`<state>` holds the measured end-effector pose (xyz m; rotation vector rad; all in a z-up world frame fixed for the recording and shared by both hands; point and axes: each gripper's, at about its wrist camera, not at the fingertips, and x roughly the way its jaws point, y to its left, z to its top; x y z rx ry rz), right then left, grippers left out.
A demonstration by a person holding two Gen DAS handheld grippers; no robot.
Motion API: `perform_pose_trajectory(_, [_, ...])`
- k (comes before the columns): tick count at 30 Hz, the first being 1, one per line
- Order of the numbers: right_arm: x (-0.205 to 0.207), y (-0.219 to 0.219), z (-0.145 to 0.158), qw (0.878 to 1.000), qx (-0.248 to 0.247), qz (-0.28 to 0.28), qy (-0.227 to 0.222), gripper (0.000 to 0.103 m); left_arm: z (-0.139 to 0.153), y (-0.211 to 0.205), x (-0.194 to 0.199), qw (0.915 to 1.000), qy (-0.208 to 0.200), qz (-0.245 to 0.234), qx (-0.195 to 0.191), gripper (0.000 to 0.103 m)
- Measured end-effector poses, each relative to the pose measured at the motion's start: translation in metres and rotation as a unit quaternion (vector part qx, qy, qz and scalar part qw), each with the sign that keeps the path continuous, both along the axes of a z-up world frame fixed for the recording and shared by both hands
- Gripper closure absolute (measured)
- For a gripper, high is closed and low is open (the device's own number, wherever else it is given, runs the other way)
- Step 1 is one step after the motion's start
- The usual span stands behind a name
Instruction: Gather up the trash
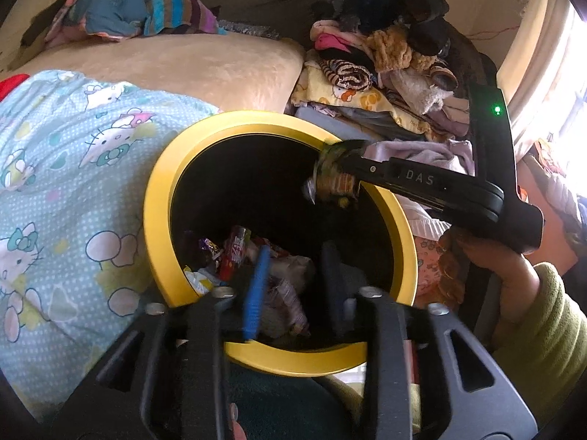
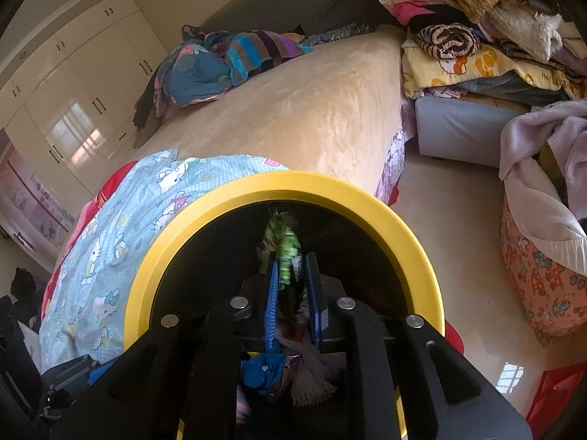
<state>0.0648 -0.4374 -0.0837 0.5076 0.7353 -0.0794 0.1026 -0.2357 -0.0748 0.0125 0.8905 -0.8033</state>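
Your right claw [image 2: 290, 293] is parked over the mouth of the yellow-rimmed bin [image 1: 157, 198], and the green snack wrapper [image 2: 284, 245] it carries hangs above the dark opening, inside the ring of the rim. That is the relation the drop turns on: the wrapper's long axis runs forward along the fingers, poking out past the tips, and the bin lies directly beneath it, so a release should send it straight in. From the left wrist view you can see the same wrapper [image 1: 332, 179] pinched at the end of the right claw [image 1: 341, 168], just inside the far right part of the rim.

The right claw is nearly closed, its blue pads pressing the wrapper from both sides; part of the crumpled foil is blurred (likely swaying a little).

Your left claw [image 1: 293, 286] sits at the near edge of the bin, fingers spread moderately wide with nothing visibly between them. It points down at the trash already in the bin [image 1: 256, 267], a pile of wrappers and crumpled paper.

The bin stands beside the bed [image 2: 312, 110], close against its Hello Kitty blanket [image 1: 73, 168]. The right hand is plainly the one to act; opening it where it is looks sufficient.
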Motion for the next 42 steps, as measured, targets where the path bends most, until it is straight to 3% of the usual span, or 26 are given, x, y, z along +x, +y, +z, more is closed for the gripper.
perform_pose_trajectory(1, [0.0, 0.001, 0.0, 1.0, -0.001, 0.001, 0.001, 0.078, 0.0, 0.0, 0.0, 1.0, -0.001, 0.0, -0.001, 0.064])
perform_pose_trajectory(5, [-0.001, 0.004, 0.002, 1.0, -0.005, -0.001, 0.003, 0.072, 0.002, 0.002, 0.001, 1.0, -0.002, 0.008, 0.001, 0.044])
perform_pose_trajectory(8, [-0.002, 0.006, 0.006, 1.0, -0.009, -0.003, 0.001, 0.059, 0.005, 0.008, 0.003, 0.9998, 0.003, 0.015, -0.008, 0.027])
perform_pose_trajectory(14, [-0.005, 0.012, 0.017, 1.0, -0.026, -0.004, -0.005, 0.041, 0.016, 0.021, 0.002, 0.9994, -0.008, 0.03, -0.018, 0.011])
perform_pose_trajectory(22, [-0.016, 0.025, 0.035, 0.999, -0.047, -0.001, -0.019, 0.016, 0.039, 0.053, 0.0, 0.9967, -0.031, 0.072, -0.022, 0.011])
perform_pose_trajectory(29, [-0.024, 0.051, 0.055, 0.996, -0.058, 0.026, -0.056, 0.007, 0.061, 0.093, -0.005, 0.9889, -0.069, 0.131, -0.009, 0.011])
perform_pose_trajectory(42, [-0.042, 0.13, 0.093, 0.983, -0.081, 0.076, -0.147, 0.006, 0.085, 0.162, -0.025, 0.9665, -0.125, 0.224, 0.0, 0.011])
